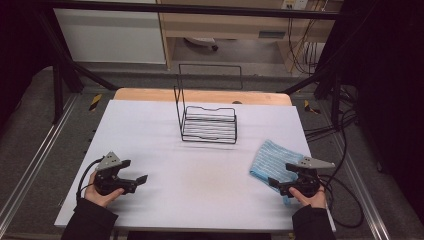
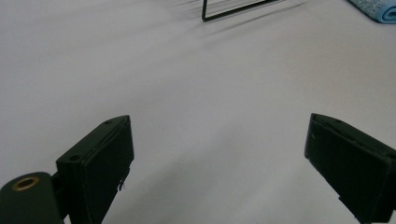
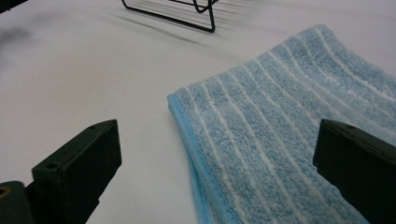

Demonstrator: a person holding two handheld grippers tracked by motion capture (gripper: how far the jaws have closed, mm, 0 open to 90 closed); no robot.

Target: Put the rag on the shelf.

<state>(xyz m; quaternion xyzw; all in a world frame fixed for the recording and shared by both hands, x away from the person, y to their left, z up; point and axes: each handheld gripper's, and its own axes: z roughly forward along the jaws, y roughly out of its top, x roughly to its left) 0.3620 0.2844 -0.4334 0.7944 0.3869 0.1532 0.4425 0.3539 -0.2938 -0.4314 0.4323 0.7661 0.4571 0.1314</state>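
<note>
White table [image 1: 165, 150] carries a wire rack [image 1: 209, 124] toward the back. Left gripper [image 1: 134, 172] hovers near the front, jaws apart; right gripper [image 1: 281, 176], jaws spread, sits over a folded blue towel [image 1: 270, 159].

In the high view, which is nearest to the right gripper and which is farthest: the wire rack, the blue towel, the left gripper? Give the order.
1. Blue towel: directly under the right gripper, at the table's right side.
2. Wire rack: farther back, near the table's middle.
3. Left gripper: across the table, at the near left.
</note>
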